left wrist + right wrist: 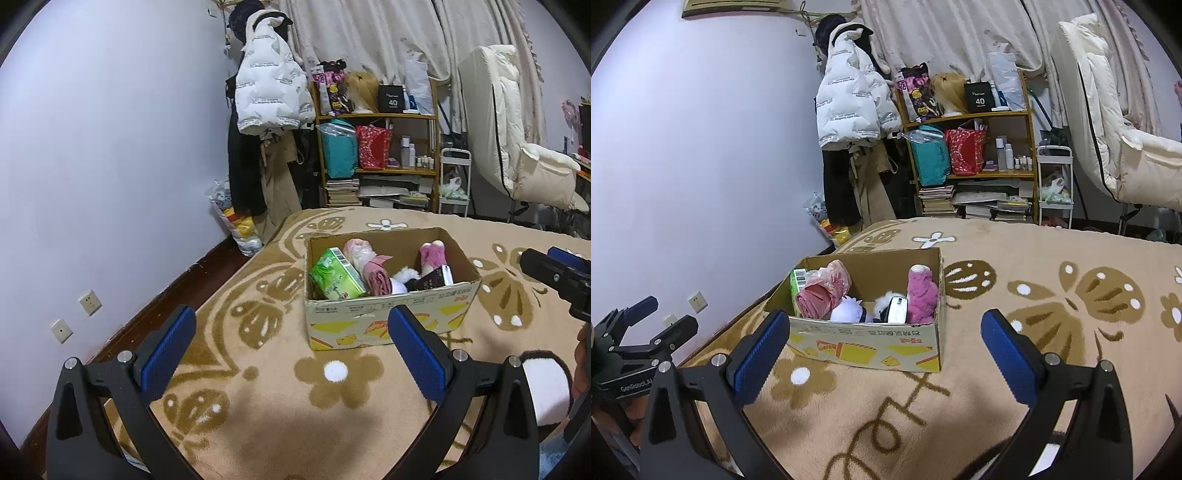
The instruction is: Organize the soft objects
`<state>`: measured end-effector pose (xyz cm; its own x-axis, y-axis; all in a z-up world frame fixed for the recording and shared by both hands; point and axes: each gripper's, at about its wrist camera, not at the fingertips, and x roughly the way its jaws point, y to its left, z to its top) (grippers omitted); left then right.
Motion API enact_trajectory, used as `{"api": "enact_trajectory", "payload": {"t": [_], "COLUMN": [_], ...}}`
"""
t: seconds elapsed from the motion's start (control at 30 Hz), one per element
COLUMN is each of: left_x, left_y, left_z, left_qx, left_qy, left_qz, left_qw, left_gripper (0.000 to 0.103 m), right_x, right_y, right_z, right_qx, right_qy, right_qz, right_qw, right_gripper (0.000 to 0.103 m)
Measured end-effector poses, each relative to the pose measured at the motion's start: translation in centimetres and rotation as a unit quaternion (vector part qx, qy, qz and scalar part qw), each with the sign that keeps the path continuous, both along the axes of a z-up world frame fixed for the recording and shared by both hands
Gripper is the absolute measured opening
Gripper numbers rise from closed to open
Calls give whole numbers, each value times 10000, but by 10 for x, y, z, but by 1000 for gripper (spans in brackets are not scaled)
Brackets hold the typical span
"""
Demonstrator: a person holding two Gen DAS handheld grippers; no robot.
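A cardboard box (388, 314) (871, 347) stands on the beige patterned blanket. Inside lie a green tissue pack (334, 277) (796, 284), a pink bag (360, 253) (827, 286), a folded pink cloth (378, 277), a pink plush (432, 254) (921, 295), a white plush (400, 280) (849, 310) and a dark pouch (436, 278) (897, 308). My left gripper (291, 343) is open and empty, in front of the box; it also shows in the right wrist view (659, 317). My right gripper (886, 343) is open and empty near the box front; it also shows in the left wrist view (546, 264).
The blanket (258, 398) (1052, 258) covers a bed against the lilac wall (110, 166). Behind stand a coat rack with a white jacket (271, 92), a cluttered wooden shelf (376, 147), a white cart (456, 181) and a cream chair (517, 147). A white and black item (543, 387) lies at right.
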<state>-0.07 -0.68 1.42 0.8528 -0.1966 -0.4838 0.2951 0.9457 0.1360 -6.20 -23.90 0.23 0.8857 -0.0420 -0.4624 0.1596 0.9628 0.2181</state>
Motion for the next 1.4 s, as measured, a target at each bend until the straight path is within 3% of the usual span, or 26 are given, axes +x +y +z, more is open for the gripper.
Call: {"api": "enact_trajectory", "payload": {"t": [1.4], "left_x": [-5], "left_y": [-4], "left_z": [-6], "left_qx": [-20], "left_qy": [84], "left_qz": [-7], "left_qw": [10000], "left_gripper": [103], "right_x": [-3], "right_y": [-1], "right_z": [-4], "right_qx": [-53], "right_qy": [53], "right_qz": [12], "right_qw": [10000], "right_gripper": [103]}}
